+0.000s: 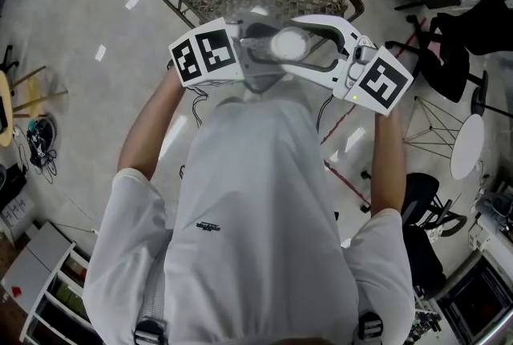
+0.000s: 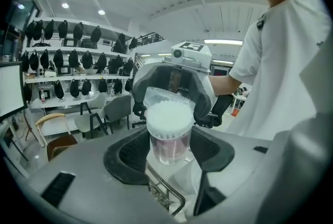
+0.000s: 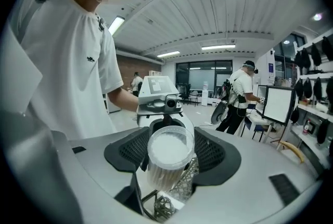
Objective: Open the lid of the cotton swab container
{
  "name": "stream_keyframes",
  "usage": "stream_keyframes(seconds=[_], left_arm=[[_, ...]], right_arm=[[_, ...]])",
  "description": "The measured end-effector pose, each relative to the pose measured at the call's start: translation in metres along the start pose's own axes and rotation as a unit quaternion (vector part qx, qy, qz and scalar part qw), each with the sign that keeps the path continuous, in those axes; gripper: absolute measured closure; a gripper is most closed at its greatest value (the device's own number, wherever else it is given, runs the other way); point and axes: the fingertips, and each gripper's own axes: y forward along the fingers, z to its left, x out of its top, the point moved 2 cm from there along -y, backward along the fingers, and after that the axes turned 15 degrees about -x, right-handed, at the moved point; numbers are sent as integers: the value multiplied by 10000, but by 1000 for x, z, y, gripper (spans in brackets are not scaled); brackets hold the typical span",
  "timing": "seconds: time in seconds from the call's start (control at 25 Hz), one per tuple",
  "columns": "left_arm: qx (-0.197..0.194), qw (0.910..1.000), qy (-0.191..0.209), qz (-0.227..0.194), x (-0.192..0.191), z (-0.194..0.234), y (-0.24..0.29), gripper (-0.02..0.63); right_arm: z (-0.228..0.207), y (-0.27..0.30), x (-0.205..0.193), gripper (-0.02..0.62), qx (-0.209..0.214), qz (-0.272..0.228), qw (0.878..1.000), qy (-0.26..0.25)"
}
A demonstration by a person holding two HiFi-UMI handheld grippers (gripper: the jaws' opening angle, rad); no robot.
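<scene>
Left tool (image 2: 169,151) clamps the one cotton swab container (image 2: 167,137) by its body while right tool (image 3: 170,159) pinches its single lid (image 3: 170,144).

Clear, glossy, smooth plastic container (image 2: 167,140); soft, fluffy white cotton swabs (image 2: 169,117).

No legible text, brand or number is seen. Only square coded patterns are carried on the left marker cube (image 1: 204,54) and right marker cube (image 1: 383,81), behind the jaws. The shirt print (image 1: 208,226) is too small to be read.
</scene>
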Motion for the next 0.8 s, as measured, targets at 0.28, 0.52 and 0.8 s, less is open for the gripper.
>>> stream_keyframes(seconds=[0.28, 0.52, 0.8], left_arm=[[250, 9995, -45, 202, -12, 3, 2, 373], [677, 9973, -254, 161, -19, 19, -2, 373], [1230, 9913, -465, -54, -16, 29, -10, 371]], right_arm=[[5, -12, 9, 334, -150, -105, 9998, 121], [4, -28, 9, 334, -360, -180, 9989, 244], [3, -41, 2, 336, -644, -215, 9970, 368]])
